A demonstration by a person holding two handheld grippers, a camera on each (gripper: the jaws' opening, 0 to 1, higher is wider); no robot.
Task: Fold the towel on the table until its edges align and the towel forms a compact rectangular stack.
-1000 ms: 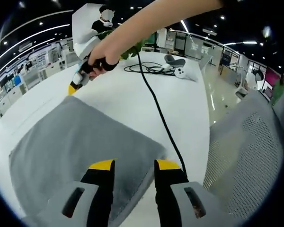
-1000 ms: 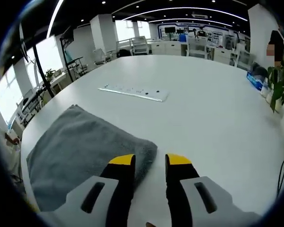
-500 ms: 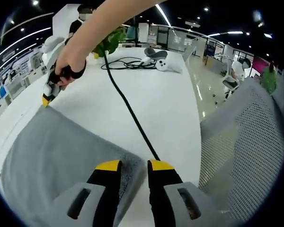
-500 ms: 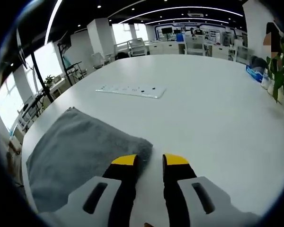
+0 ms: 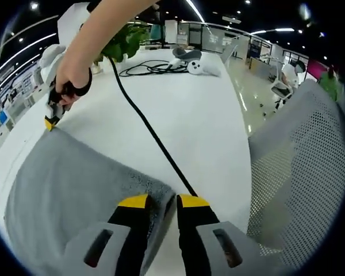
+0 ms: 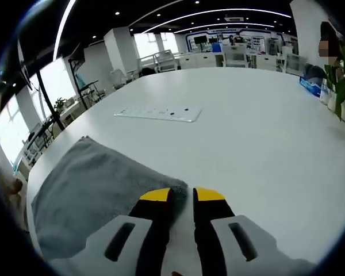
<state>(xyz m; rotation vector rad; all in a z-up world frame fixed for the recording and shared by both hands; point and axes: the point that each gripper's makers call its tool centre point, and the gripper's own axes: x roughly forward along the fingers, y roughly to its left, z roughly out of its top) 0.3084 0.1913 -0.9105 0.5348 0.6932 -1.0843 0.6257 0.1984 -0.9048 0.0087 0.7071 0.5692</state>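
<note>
Grey towel [image 5: 75, 190] flat on white table [image 5: 201, 109]. Left claw [image 5: 161, 200] nearly closed, pinching towel corner. Right claw [image 6: 182, 194] nearly closed, gripping opposite towel corner [image 6: 175, 187].

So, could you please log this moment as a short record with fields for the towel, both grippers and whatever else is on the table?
towel: grey towel, lying flat on the white table
left gripper: left gripper, jaws nearly closed around a near corner of the towel
right gripper: right gripper, jaws nearly closed at another corner; grip cannot be confirmed
table items: black cable, power strip, plant
fold status: not yet folded over
</note>
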